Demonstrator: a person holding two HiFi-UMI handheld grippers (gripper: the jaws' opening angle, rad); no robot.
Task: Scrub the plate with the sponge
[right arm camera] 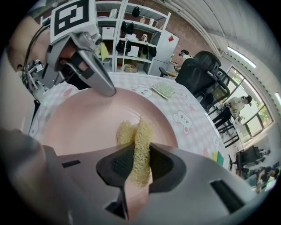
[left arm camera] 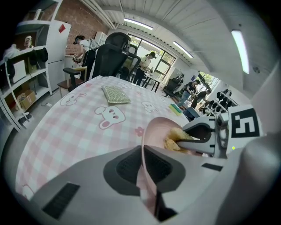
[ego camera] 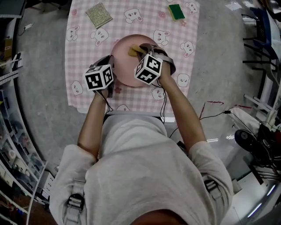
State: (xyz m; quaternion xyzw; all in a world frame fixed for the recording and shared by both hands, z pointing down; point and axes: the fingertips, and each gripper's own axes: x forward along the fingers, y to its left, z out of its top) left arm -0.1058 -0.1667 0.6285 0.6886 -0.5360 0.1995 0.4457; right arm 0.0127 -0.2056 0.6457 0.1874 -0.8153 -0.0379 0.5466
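A pink plate (ego camera: 127, 59) stands tilted on the checked cloth (ego camera: 83, 48). My left gripper (ego camera: 112, 72) is shut on its left rim, and the thin edge of the plate (left arm camera: 151, 145) runs between the pads in the left gripper view. My right gripper (ego camera: 141, 52) is shut on a yellow sponge (ego camera: 133, 52) and presses it against the plate's inner face. In the right gripper view the sponge (right arm camera: 138, 145) is squeezed between the pads over the plate (right arm camera: 83, 123), with the left gripper (right arm camera: 107, 90) at its far rim. From the left gripper view, the sponge (left arm camera: 175, 139) and the right gripper (left arm camera: 186, 138) show inside the bowl.
A green sponge (ego camera: 176, 11) lies at the cloth's far right corner and a pale textured cloth pad (ego camera: 99, 14) at the far left. Grey floor surrounds the table; shelves stand at the left and cables and equipment at the right. People sit at desks in the background.
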